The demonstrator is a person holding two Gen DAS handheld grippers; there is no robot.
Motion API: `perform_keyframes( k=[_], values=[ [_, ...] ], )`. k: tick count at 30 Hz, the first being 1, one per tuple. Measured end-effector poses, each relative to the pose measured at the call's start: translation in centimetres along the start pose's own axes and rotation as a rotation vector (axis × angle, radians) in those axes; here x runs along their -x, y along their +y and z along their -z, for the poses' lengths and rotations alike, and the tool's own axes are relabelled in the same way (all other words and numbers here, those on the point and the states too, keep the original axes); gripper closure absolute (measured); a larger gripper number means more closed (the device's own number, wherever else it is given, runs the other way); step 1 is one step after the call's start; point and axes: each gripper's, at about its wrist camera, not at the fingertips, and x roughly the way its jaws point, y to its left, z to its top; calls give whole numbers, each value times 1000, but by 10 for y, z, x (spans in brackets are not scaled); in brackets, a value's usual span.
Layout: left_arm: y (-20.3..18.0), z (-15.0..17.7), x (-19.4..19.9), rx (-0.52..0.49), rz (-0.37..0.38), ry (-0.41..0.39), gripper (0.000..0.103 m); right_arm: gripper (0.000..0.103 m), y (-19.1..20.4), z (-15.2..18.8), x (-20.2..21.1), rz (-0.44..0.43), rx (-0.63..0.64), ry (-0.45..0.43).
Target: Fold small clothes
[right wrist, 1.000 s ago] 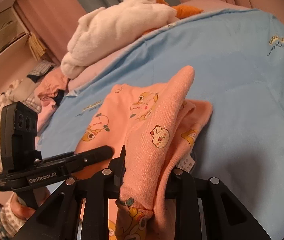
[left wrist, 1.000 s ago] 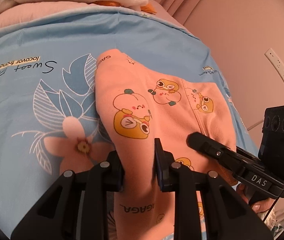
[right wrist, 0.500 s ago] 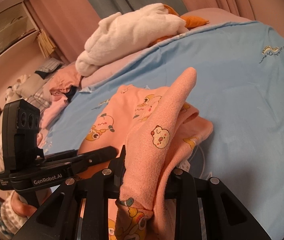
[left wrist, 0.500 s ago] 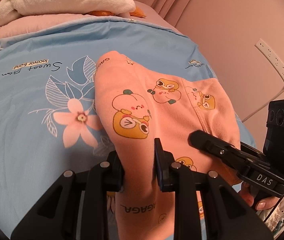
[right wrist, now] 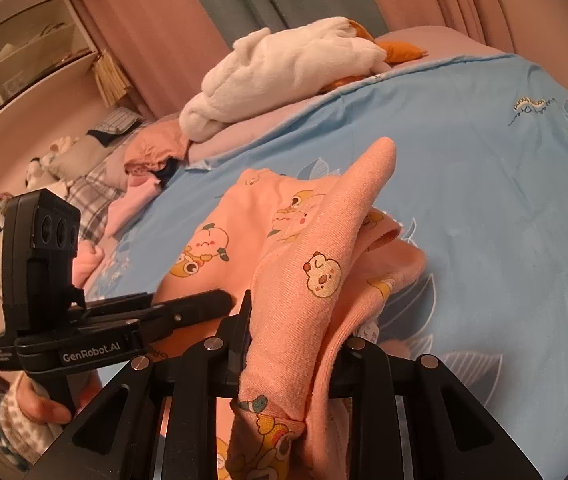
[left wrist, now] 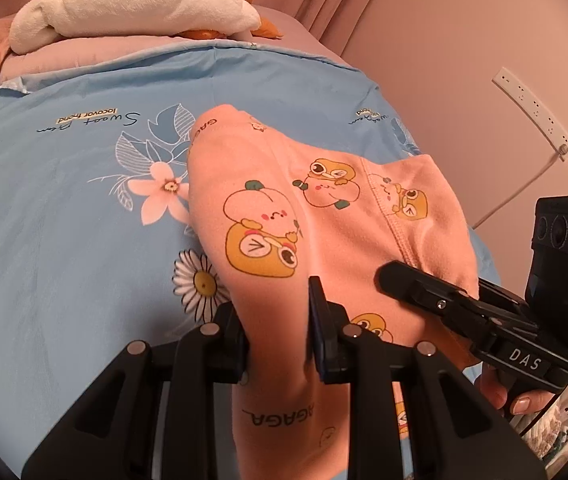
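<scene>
Both grippers, left gripper (left wrist: 278,330) and right gripper (right wrist: 295,344), are clamped on the pink garment (left wrist: 284,216), lifted over the bed (left wrist: 64,208). I judge it soft, light, floppy; edges grip best.

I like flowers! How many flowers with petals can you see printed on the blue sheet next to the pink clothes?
2 in the left claw's view: a pink flower by the far end of the pink clothes, and a white daisy nearer the claw, partly tucked under them. More may be hidden.
</scene>
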Motion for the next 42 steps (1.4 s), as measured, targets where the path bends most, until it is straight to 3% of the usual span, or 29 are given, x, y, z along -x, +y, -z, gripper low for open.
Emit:
perform_keyframes(
  k=[19,42],
  values=[
    [-24,49,74,-6,-30,-77,78,76,49,32,46,-34,71,-39],
    [-19,64,134,1,-80,-202,78,76,102,34,65,-80,202,-90]
  ],
)
